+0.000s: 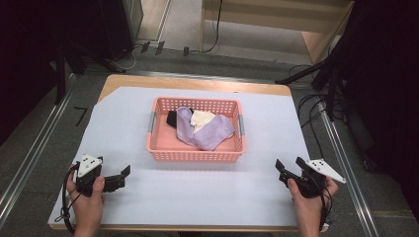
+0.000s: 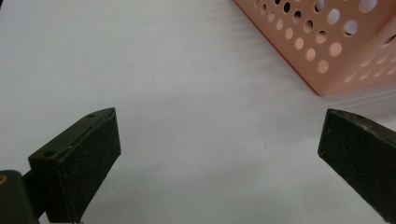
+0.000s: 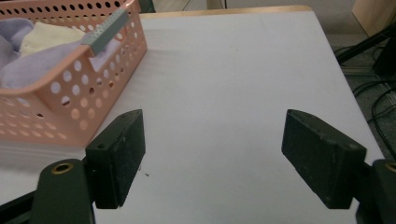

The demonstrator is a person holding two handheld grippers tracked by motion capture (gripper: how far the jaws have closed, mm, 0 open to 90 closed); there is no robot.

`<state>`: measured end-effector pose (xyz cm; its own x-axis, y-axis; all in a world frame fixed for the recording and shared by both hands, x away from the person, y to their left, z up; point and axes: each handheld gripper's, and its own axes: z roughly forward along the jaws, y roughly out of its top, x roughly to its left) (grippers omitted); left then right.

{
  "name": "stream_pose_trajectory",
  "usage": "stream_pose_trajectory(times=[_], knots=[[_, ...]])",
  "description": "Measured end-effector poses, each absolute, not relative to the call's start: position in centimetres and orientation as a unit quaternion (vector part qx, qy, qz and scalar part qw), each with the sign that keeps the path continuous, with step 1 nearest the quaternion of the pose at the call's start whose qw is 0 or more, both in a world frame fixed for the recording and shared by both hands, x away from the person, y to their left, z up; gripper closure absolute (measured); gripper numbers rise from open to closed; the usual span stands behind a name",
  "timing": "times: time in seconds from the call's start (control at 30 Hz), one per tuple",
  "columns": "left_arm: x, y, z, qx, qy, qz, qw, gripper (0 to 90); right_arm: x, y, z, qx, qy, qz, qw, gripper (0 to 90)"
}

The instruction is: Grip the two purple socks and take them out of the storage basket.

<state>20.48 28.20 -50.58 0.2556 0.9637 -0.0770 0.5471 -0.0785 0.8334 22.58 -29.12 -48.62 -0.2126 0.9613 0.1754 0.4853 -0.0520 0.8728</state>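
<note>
Socks and other small garments lie heaped in the pink basket point(image 1: 195, 148) at the middle of the table, well apart from both grippers. The left gripper point(image 1: 121, 176) sits in a hand at the near left of the white table cover point(image 1: 197, 192), its jaws spread wide with nothing between them; in the left gripper view the pads point(image 2: 86, 163) frame bare white surface, with a corner of the basket's perforated wall up and to the right. The right gripper point(image 1: 289, 168) is held at the near right, likewise released, jaws wide and empty; in the right gripper view its pads point(image 3: 322, 156) stand over the cover, and the basket sits just beyond the left one.

Inside the basket a lavender sock point(image 1: 210, 132) lies draped across the middle, a cream garment point(image 1: 201, 118) behind it and a black piece point(image 1: 172, 118) toward the left wall. A grey handle point(image 3: 105, 31) caps the basket's right short side, and another the left side.

Between each gripper and the basket there is plain white cover; the basket's near wall stands between the jaws and the clothes. Beyond the table lie cables point(image 1: 316, 106), dark stands point(image 1: 64, 54) and wooden furniture point(image 1: 276, 19) on a grey floor.
</note>
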Motion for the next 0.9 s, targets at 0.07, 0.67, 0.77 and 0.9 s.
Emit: stream_pose_trajectory(times=[0.07,0.67,0.77,0.9], knots=[[20.5,28.2,-50.6,0.685,0.551,0.263,0.399,0.1,22.7,-28.9,-48.4,0.565,0.638,0.451,0.264,22.3],[20.6,28.1,-50.6,0.689,0.549,0.261,0.396,0.1,25.0,-25.4,-46.5,0.557,0.643,0.465,0.245,30.2],[20.5,28.1,-50.6,0.689,0.549,0.262,0.393,0.1,25.5,-24.7,-46.2,0.551,0.648,0.465,0.244,30.2],[20.5,28.1,-50.6,0.690,0.549,0.261,0.393,0.1,26.2,-23.8,-45.7,0.545,0.652,0.468,0.242,30.0]])
